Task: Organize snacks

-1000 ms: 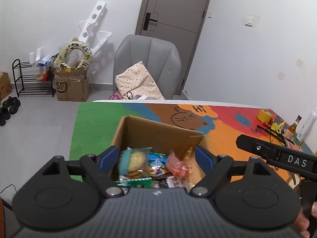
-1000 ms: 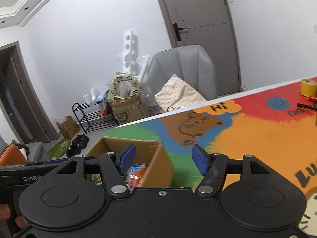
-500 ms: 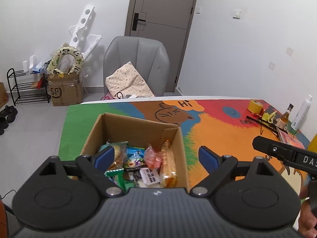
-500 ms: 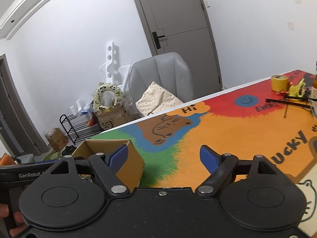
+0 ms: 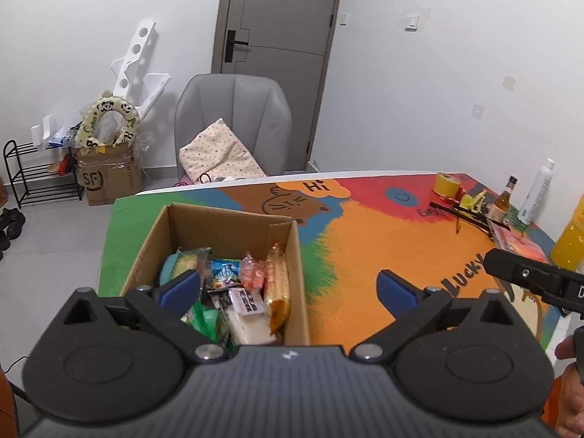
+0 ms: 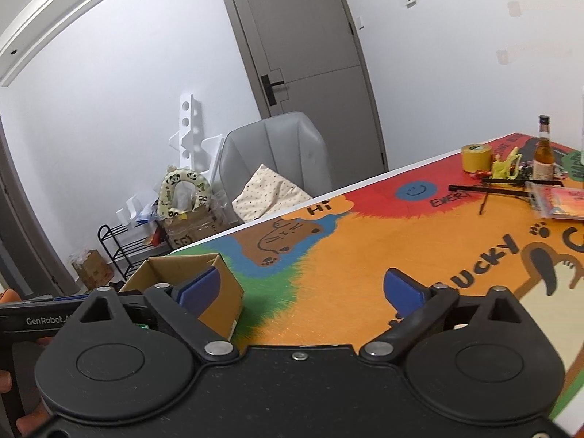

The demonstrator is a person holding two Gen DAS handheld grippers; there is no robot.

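Both claws, left gripper (image 5: pixel 288 286) and right gripper (image 6: pixel 301 288), gape wide and empty, while packaged snacks (image 5: pixel 233 284) lie heaped in the cardboard box (image 5: pixel 219 219) at lower left, fitting either packing finished or unpacking ahead.

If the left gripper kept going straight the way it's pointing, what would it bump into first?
Most likely the cardboard box: the open left gripper points down over its right wall, its left finger above the snack packets. Depth is unclear; it might meet the colourful mat instead.
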